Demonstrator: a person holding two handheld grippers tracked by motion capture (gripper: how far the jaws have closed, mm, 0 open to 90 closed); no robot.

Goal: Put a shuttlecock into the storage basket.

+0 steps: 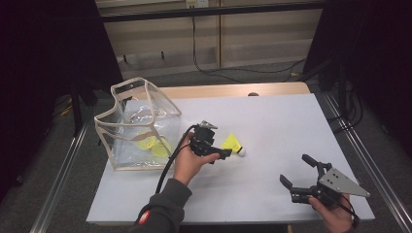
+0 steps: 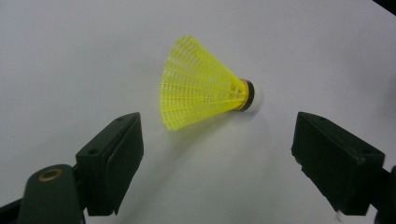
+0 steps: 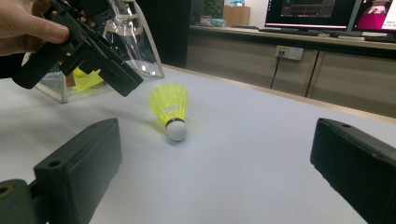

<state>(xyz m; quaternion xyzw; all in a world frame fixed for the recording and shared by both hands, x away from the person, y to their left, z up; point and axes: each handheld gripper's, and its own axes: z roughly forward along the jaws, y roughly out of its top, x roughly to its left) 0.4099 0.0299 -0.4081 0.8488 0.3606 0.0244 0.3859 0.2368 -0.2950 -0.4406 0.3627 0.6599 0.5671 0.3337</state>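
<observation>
Progress: two yellow shuttlecocks already lie inside the clear pouch (image 1: 138, 121), which stands just behind the left gripper (image 1: 221, 145). One shuttlecock (image 1: 233, 144) remains on the white table (image 1: 272, 126), lying on its side directly ahead of the left gripper's wide-open jaws, not yet touched. It has a yellow mesh skirt, a black band and a white cork. The right gripper (image 1: 297, 175) is open, empty and well apart. Judged remaining: grasp and bag it.
</observation>
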